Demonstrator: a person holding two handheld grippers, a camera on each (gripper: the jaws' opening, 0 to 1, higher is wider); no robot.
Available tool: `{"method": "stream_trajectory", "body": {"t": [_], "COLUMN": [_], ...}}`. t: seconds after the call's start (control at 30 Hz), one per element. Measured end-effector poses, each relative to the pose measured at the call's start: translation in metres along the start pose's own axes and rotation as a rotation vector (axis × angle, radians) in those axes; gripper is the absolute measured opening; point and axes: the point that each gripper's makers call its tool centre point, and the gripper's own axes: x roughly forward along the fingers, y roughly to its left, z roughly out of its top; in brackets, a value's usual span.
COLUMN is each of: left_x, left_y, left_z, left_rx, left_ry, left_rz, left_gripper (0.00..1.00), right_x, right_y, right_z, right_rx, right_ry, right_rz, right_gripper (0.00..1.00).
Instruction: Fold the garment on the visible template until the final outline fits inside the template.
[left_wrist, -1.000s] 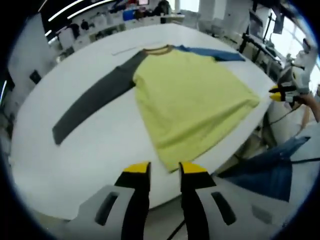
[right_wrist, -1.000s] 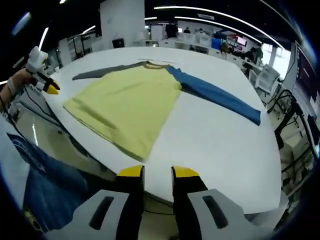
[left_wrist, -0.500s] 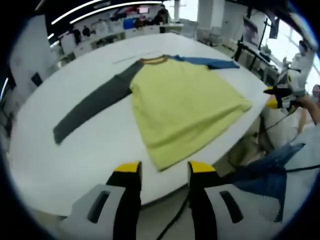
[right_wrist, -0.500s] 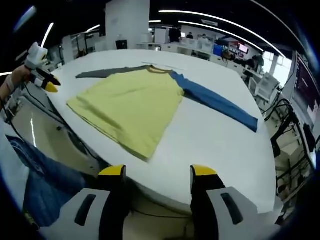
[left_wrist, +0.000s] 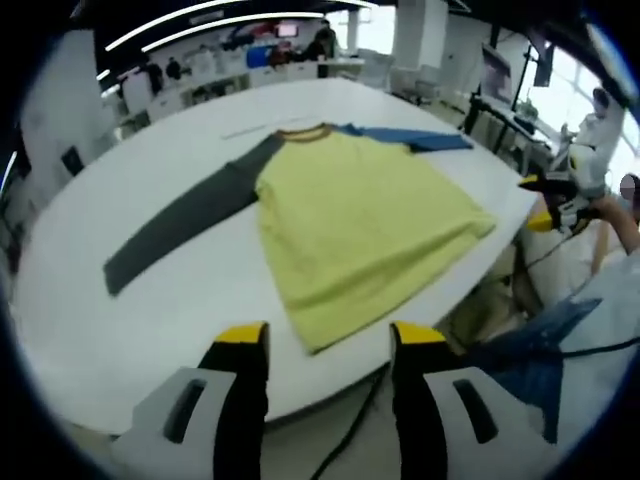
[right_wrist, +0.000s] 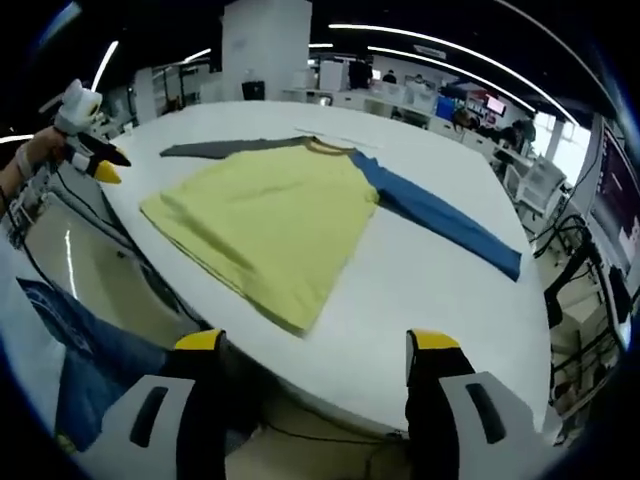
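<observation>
Notably, right tool view reveals blue sleeve (right_wrist: 450, 226) fully.

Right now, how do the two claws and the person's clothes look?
Both the left claw and the right claw have two black jaws with yellow tips rising from pale grey housings with dark slots. A black cable hangs under the left one. The person wears blue jeans.

The template under the shirt (left_wrist: 360, 220) seems hidden, apparently.
</observation>
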Motion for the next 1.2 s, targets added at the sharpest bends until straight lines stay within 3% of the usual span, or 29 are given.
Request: {"method": "stream_trajectory", "body": {"t": [0.37, 0.53, 0.83, 1.2], "left_x": [0.010, 0.015, 0.022, 0.031], "left_y": [0.001, 0.004, 0.010, 0.021], "left_z": [0.013, 0.022, 0.040, 0.062], "left_rx": [0.025, 0.032, 0.047, 0.039], "left_ry": [0.002, -0.003, -0.005, -0.019], "left_rz": [-0.021, -0.019, -0.024, -0.031], "left_gripper": [0.59, 0.64, 0.65, 0.66], "right_x": [0.008, 0.013, 0.026, 0.042], "right_y": [0.000, -0.005, -0.015, -0.037], "right_z": [0.008, 0.013, 0.023, 0.048], "right_rx": [-0.034, -0.043, -0.044, -0.037], "right_ry": [0.042, 0.040, 0.041, 0.010], "right_rz": [0.031, 0.024, 0.021, 0.000], "right_gripper": [0.96, 0.99, 0.99, 0.99]}}
